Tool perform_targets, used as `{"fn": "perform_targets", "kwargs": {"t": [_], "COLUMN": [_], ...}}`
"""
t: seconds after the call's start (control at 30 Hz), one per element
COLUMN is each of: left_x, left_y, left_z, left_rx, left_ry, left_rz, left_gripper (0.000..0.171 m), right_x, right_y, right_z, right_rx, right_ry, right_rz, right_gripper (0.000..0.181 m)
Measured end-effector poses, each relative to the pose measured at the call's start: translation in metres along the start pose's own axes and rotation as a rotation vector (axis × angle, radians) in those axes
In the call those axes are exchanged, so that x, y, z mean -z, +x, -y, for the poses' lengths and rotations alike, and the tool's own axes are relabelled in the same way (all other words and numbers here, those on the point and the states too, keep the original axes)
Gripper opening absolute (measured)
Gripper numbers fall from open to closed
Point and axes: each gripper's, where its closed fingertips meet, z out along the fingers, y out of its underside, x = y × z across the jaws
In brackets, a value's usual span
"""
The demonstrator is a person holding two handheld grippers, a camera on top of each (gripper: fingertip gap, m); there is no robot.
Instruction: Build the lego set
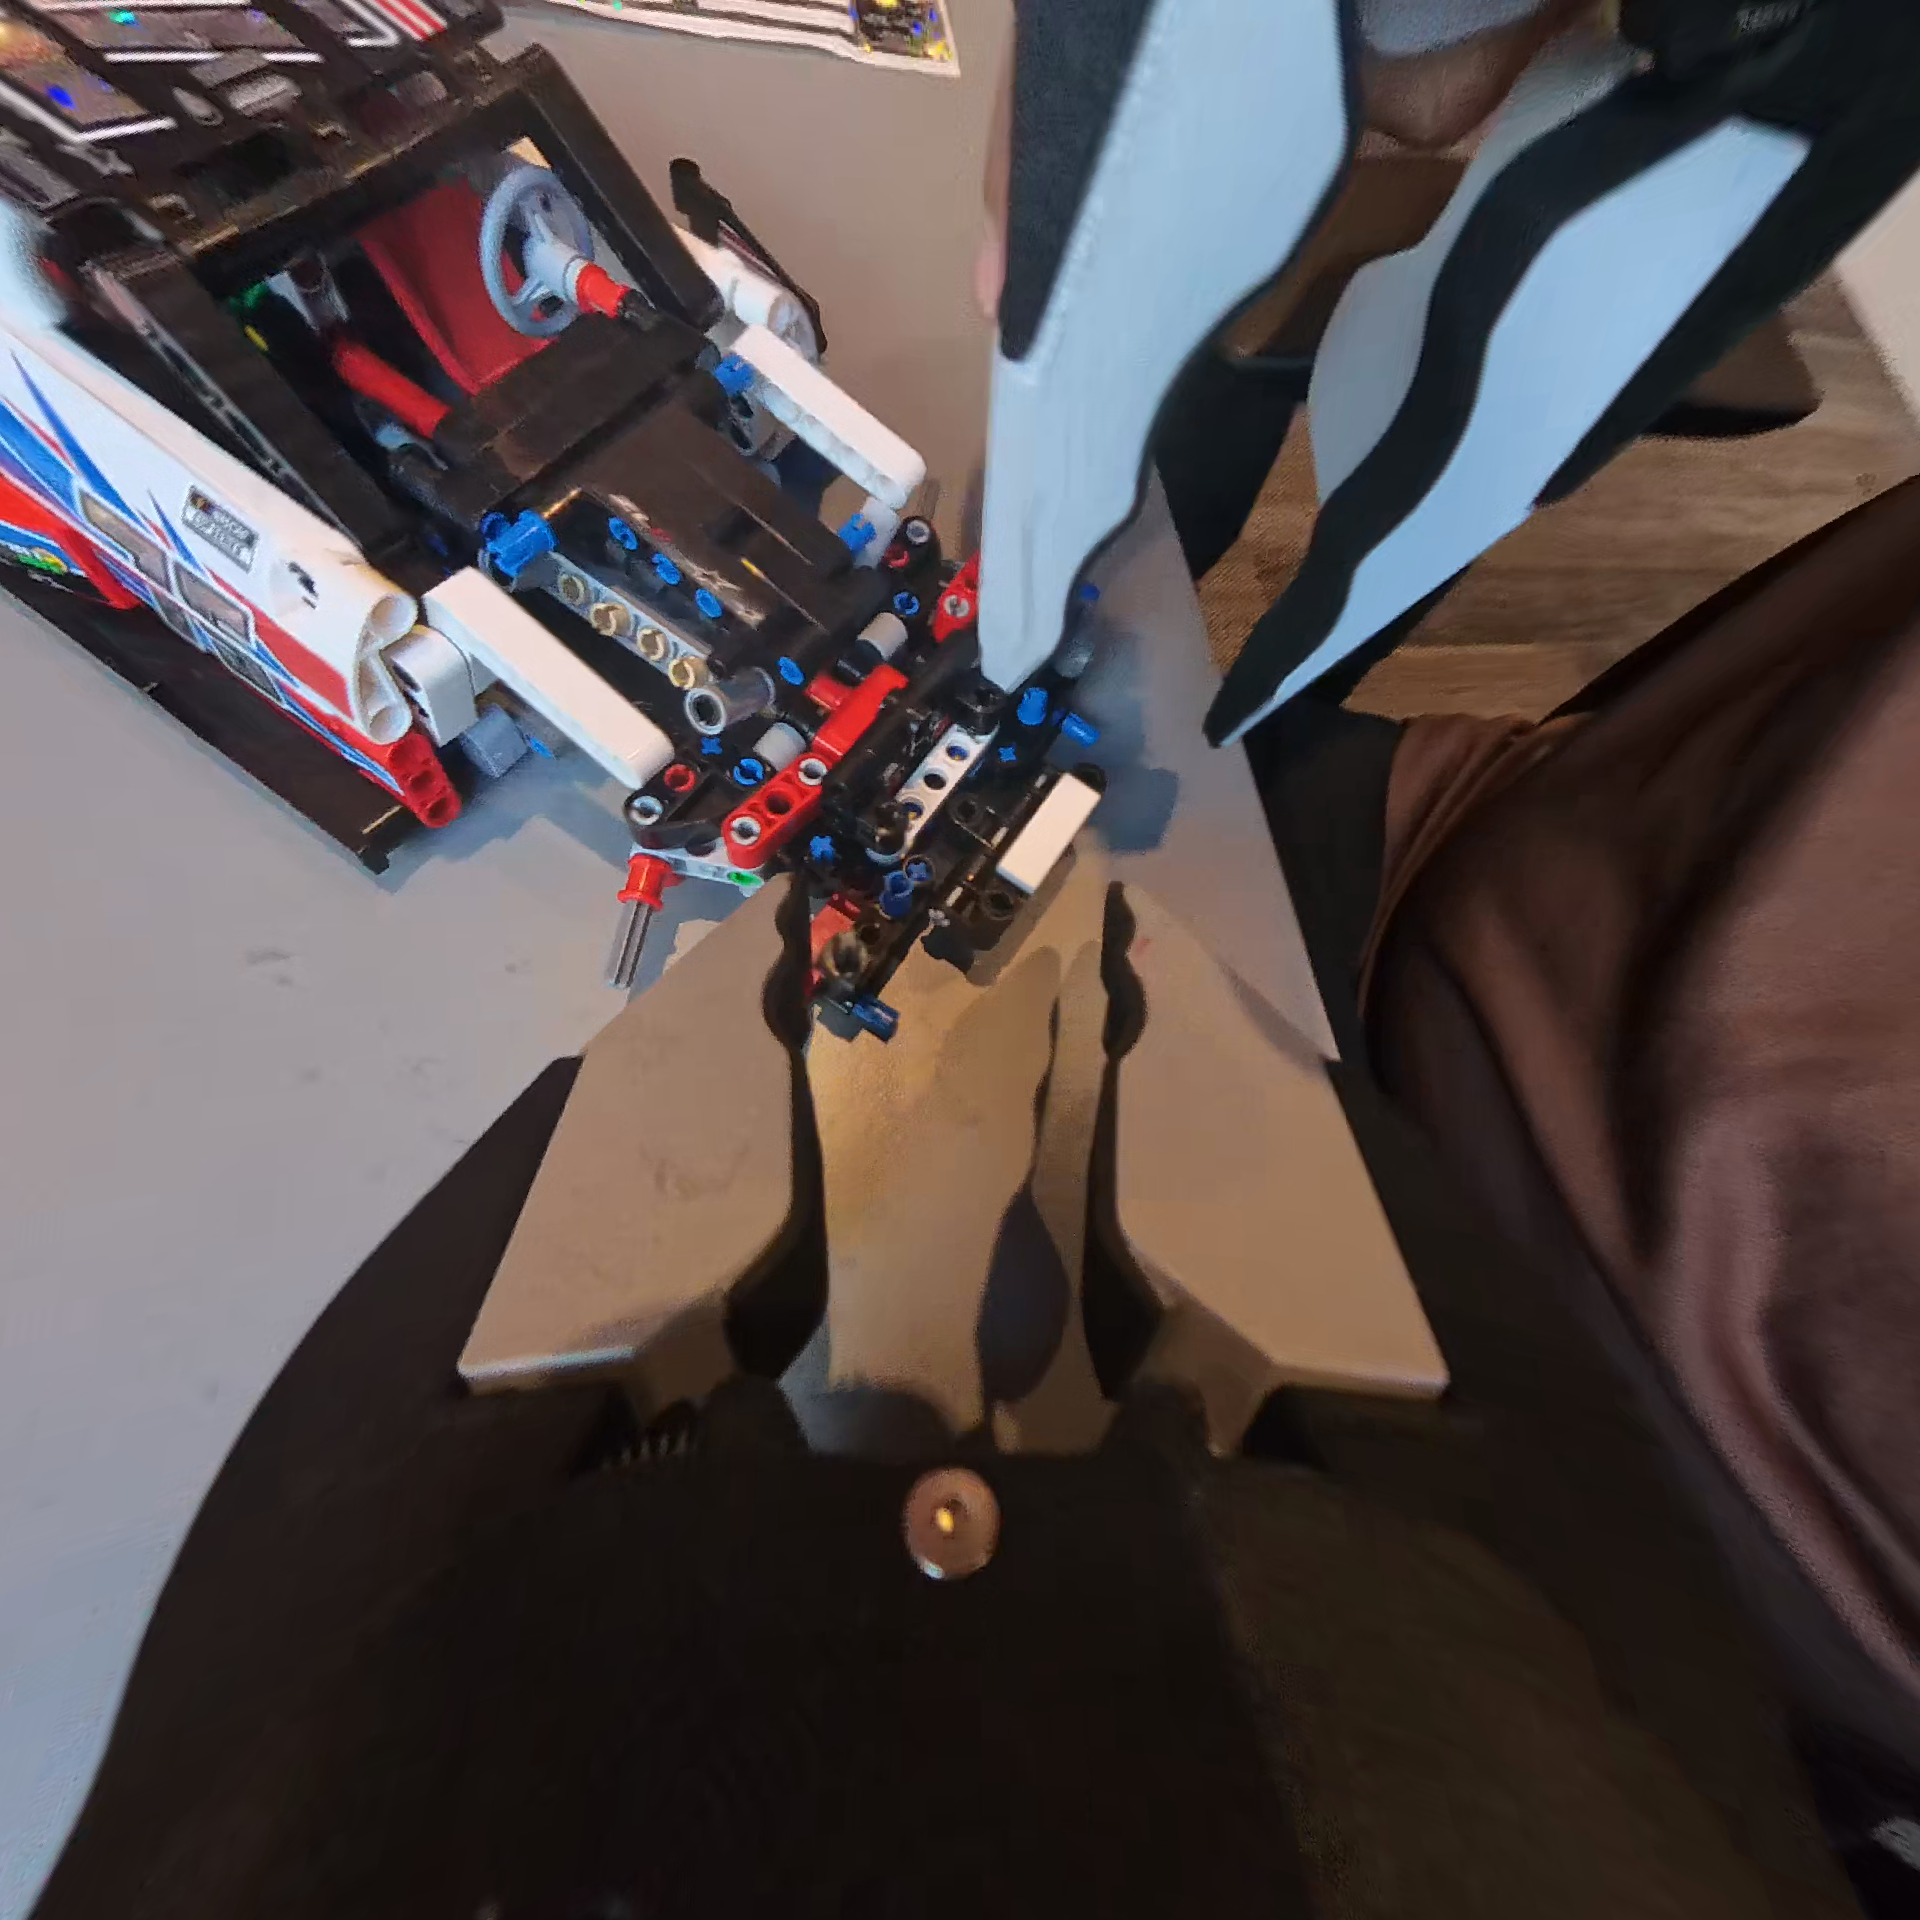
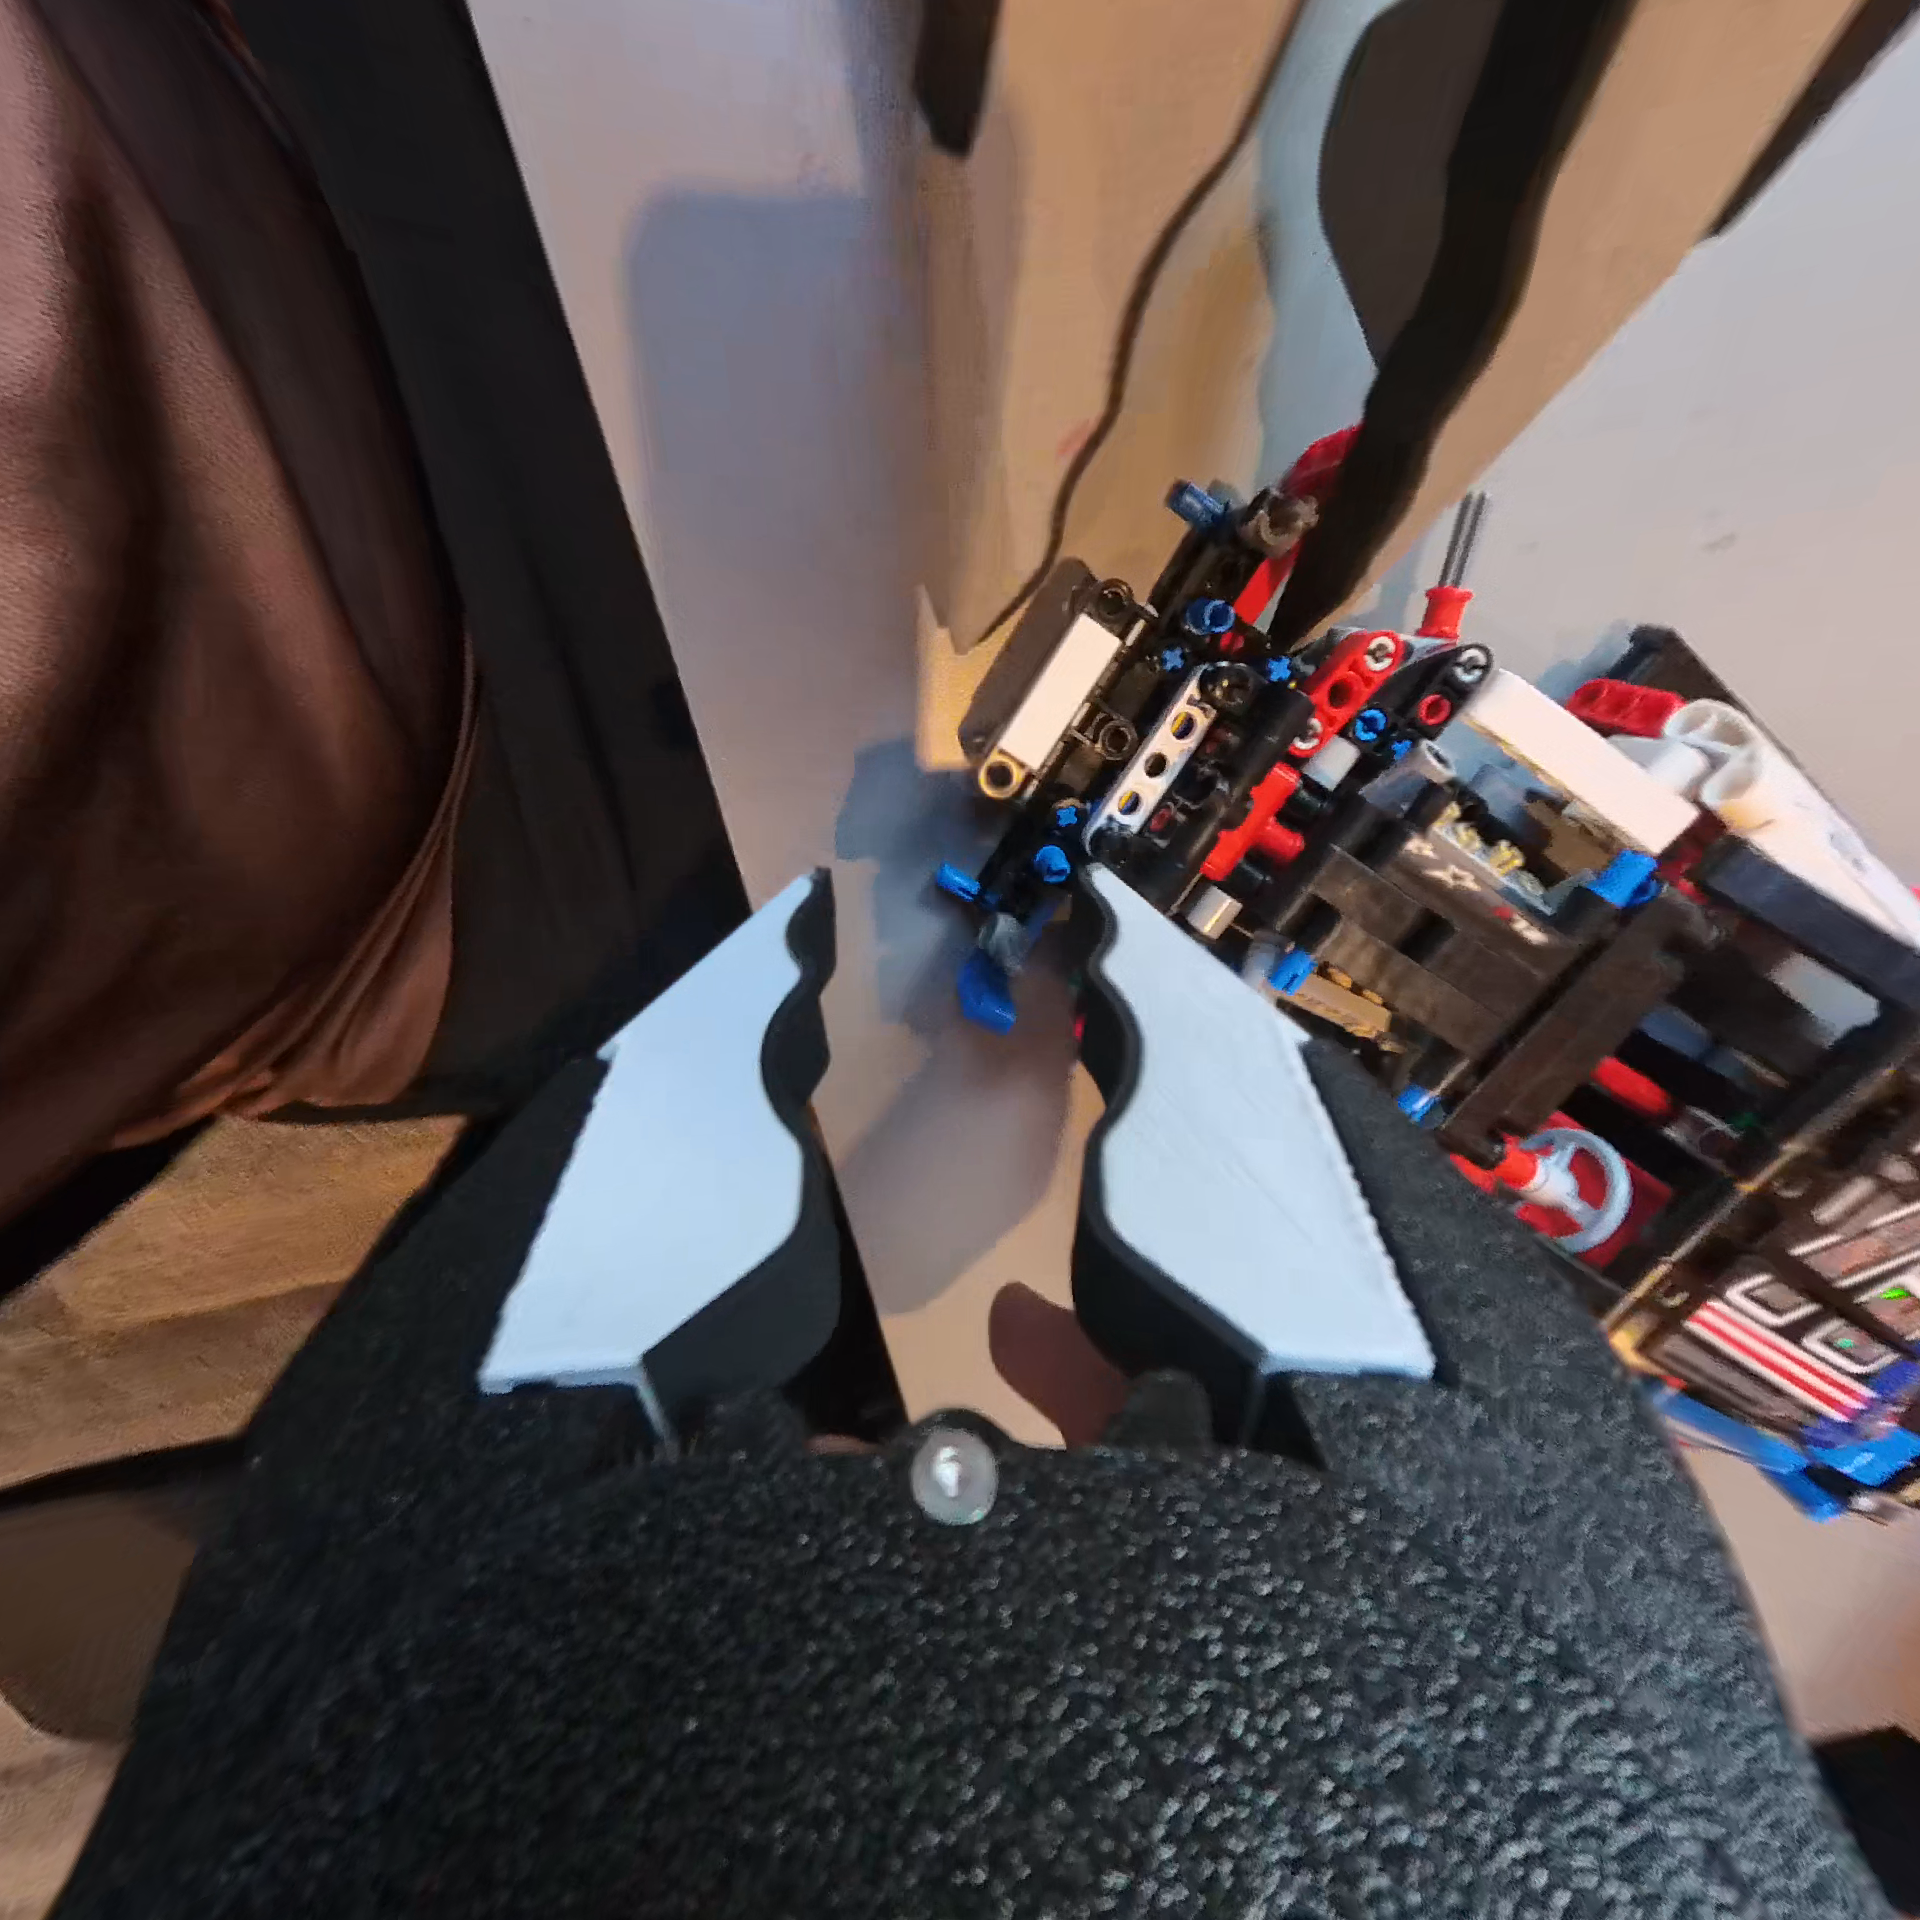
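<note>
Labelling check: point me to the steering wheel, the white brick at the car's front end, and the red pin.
steering wheel (image 1: 537, 247), left wrist view, rim.
white brick (image 2: 1062, 688), right wrist view, face.
red pin (image 1: 643, 881), left wrist view, head.

The lego car sits on the table (near its edge), the sticker sheet lying behind it.

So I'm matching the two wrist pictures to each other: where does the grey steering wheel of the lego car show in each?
Left wrist view: the steering wheel is at upper left, inside the black cockpit frame, before the red seat.
Right wrist view: it is at right of centre, low in the car.
Shared landmark: the white tile on the car's open end.
</note>
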Motion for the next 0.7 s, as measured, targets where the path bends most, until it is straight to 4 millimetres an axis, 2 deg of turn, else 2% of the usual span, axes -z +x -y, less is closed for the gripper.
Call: {"fn": "perform_targets", "kwargs": {"t": [0.17,0.33,0.7], "left_x": [0.005,0.009,0.02], "left_y": [-0.002,-0.006,-0.01], "left_z": [0.001,0.0,-0.001], "left_rx": [0.03,0.022,0.03], "left_ry": [0.024,0.034,0.068], "left_rz": [-0.014,0.012,0.026], "left_gripper": [0.05,0.048,0.052], "right_x": [-0.001,-0.002,-0.005], "right_y": [0.01,0.016,0.018], "right_z": [0.001,0.003,0.009], "right_rx": [0.048,0.104,0.164], "right_ry": [-0.05,-0.105,-0.199], "right_rz": [-0.028,-0.057,-0.037], "right_gripper": [0.025,0.015,0.012]}}
